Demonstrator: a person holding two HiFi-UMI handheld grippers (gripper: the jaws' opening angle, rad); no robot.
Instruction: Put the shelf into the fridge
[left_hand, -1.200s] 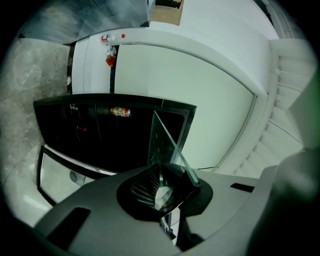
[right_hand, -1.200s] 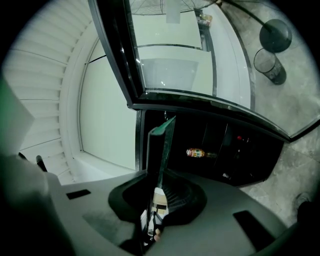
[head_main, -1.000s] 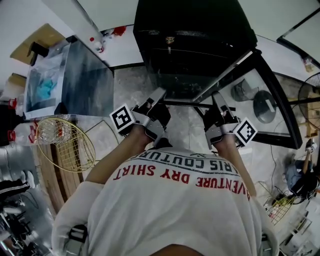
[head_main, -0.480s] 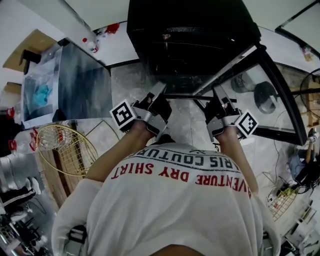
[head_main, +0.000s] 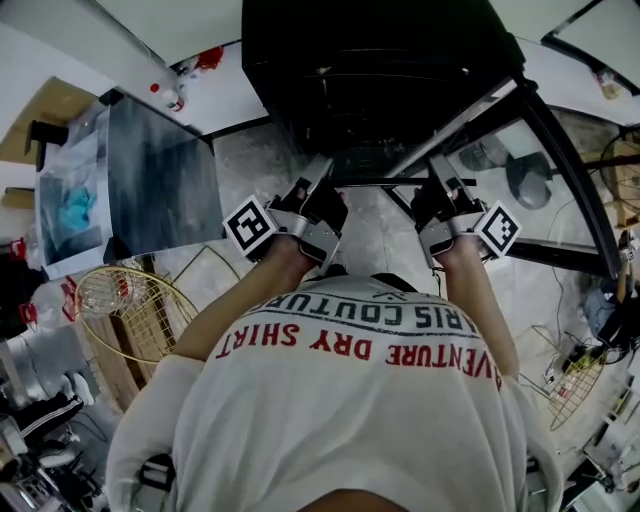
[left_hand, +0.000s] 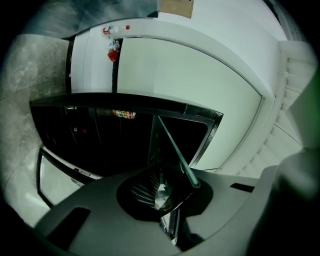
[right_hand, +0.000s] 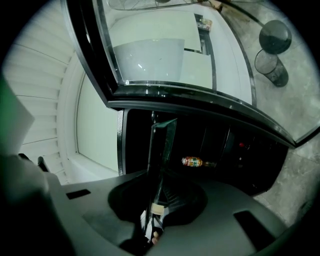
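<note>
The glass shelf (head_main: 385, 181) hangs level in front of the open black fridge (head_main: 380, 70), its dark front bar spanning between my two grippers. My left gripper (head_main: 318, 190) is shut on the shelf's left end and my right gripper (head_main: 438, 186) is shut on its right end. In the left gripper view the shelf's greenish glass edge (left_hand: 176, 150) runs out of the closed left gripper (left_hand: 167, 189) toward the dark fridge opening. The right gripper view shows the shelf (right_hand: 161, 145) edge-on, rising from the closed right gripper (right_hand: 157, 195). A bottle (right_hand: 193, 161) lies inside the fridge.
The fridge's glass door (head_main: 545, 165) stands open at the right; a bin and a fan base show through it. A grey metal cabinet (head_main: 150, 185) stands left of the fridge. A round wire rack (head_main: 140, 310) lies on the floor at the left, another wire rack (head_main: 572, 385) at the right.
Both grippers and the shelf have moved a little forward and down toward the fridge opening. The grip on the shelf is unchanged.
</note>
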